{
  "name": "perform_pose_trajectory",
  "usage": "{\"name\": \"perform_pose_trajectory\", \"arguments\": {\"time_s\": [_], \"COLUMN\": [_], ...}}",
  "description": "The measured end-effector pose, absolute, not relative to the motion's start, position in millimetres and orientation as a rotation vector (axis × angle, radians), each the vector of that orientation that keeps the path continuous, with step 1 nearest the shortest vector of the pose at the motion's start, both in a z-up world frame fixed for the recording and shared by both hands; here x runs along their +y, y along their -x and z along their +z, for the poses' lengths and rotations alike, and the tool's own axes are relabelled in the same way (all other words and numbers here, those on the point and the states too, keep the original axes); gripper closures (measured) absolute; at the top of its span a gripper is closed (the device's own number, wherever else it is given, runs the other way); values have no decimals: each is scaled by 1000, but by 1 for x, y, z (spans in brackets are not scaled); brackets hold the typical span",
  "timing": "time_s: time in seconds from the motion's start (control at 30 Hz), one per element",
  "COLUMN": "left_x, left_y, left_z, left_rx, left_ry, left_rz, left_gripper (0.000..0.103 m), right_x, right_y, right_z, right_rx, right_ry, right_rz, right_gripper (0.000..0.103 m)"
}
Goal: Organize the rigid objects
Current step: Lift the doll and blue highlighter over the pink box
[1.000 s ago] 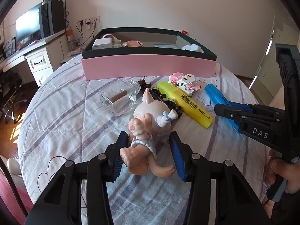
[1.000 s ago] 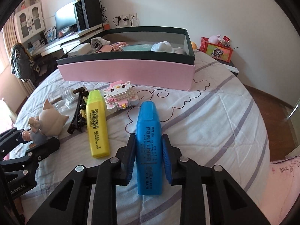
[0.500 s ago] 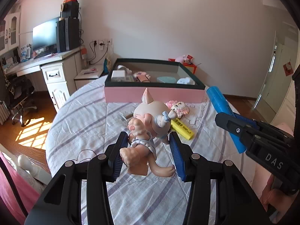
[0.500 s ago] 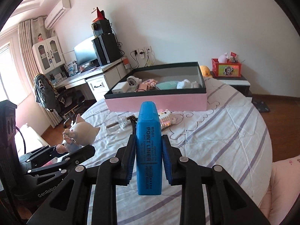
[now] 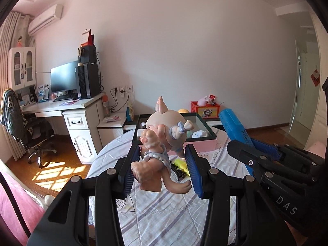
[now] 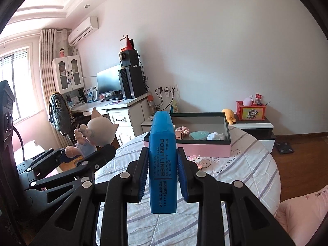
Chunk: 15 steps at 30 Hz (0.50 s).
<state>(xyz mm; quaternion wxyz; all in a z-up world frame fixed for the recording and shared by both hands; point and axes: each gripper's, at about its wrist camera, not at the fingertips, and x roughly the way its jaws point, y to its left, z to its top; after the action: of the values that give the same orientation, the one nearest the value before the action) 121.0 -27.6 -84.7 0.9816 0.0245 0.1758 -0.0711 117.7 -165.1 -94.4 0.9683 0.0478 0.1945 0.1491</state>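
The left gripper [image 5: 162,171] sits low in the middle of the left wrist view, held up high over the bed [image 5: 155,211]. Its two black arms reach forward, and its blue pads [image 5: 193,173] are squeezed on the pig toy [image 5: 164,137] at its middle. The pig is tilted. Its big round pink head is at the top, with one pointy ear sticking up. It wears a pale blue cloth around its body. One fat foot and a curly tail hang down between the pads.

The right gripper [image 6: 163,171] sits low in the middle of the right wrist view, also up in the air. Its pads [image 6: 143,172] press tight on both sides of the blue highlighter [image 6: 163,164]. The highlighter is flat and blocky, points away from the camera, and has dark words printed along it. In the left wrist view the same right gripper [image 5: 256,149] shows at the right side, with the highlighter [image 5: 235,127] sticking up and to the left.

The box [image 6: 205,149] is in the middle of the right wrist view, at the far end of the bed. It has a pink front and dark green walls, and small things lie inside. A pink and white brick toy [image 6: 197,161] lies on the bed just in front of it. In the left wrist view a yellow highlighter [image 5: 180,164] peeks out below the pig.
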Motion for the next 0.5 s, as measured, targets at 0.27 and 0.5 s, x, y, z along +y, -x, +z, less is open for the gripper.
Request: {"name": "perform_pose_trajectory", "arguments": {"time_s": [0.27,0.5], "left_x": [-28,-29], "left_y": [-107,-111], "left_z": [-66,-64], "left_rx": [298,296], "left_ry": [-63,-70], "left_rz": [-137,-131], "left_gripper": [57,57], "right_x": [-158,-155], "right_y": [-99,-104], "right_z": [-71,-68], "right_rx": [331,338], "right_ry": [-76,-66], "right_rz": [310,314], "right_gripper": [76,76]}}
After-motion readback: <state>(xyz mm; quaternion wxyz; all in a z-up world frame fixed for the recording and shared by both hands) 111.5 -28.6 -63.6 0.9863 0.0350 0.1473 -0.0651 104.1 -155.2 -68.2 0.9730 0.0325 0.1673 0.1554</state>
